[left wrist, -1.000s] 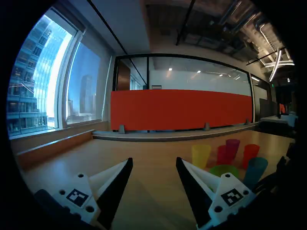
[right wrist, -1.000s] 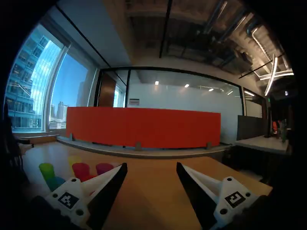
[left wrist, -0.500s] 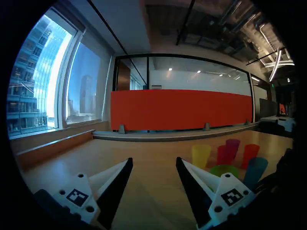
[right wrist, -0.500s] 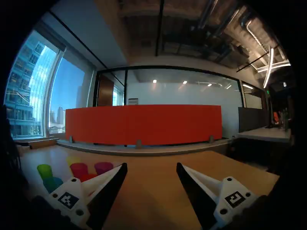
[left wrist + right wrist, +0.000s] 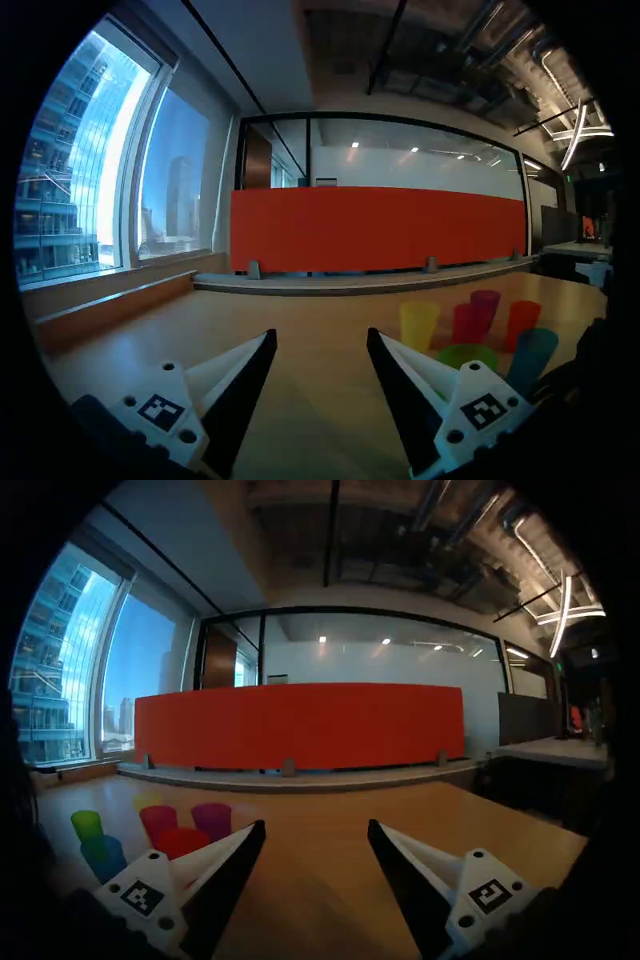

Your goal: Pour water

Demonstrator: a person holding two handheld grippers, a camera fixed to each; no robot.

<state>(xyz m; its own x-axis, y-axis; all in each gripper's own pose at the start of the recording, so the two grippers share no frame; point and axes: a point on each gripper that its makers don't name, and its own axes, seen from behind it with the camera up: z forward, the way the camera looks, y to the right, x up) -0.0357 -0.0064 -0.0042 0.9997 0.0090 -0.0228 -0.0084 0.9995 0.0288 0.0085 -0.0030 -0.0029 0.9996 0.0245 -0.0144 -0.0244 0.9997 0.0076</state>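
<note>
Between the earlier frames and now, the right gripper view tips downward, so the red partition (image 5: 300,724) climbs in frame and the cups (image 5: 158,822) show more fully at lower left; the left gripper view hardly changes. Left tool (image 5: 320,334) and right tool (image 5: 316,826) each hold their fingers apart, gripping nothing, above the wooden surface (image 5: 320,308). Cups (image 5: 468,322) stand upright in a loose cluster, long axes vertical, at lower right of the left gripper view, partly behind that tool's right finger. In the right gripper view they sit just beyond the left finger. By this judgement the cluster lies between the two tools, inward of each, with neither clearly nearer. Whether any cup holds water cannot be told. Bare surface lies open straight ahead to the partition; its right edge (image 5: 560,836) falls away at mid-right of the right gripper view.
</note>
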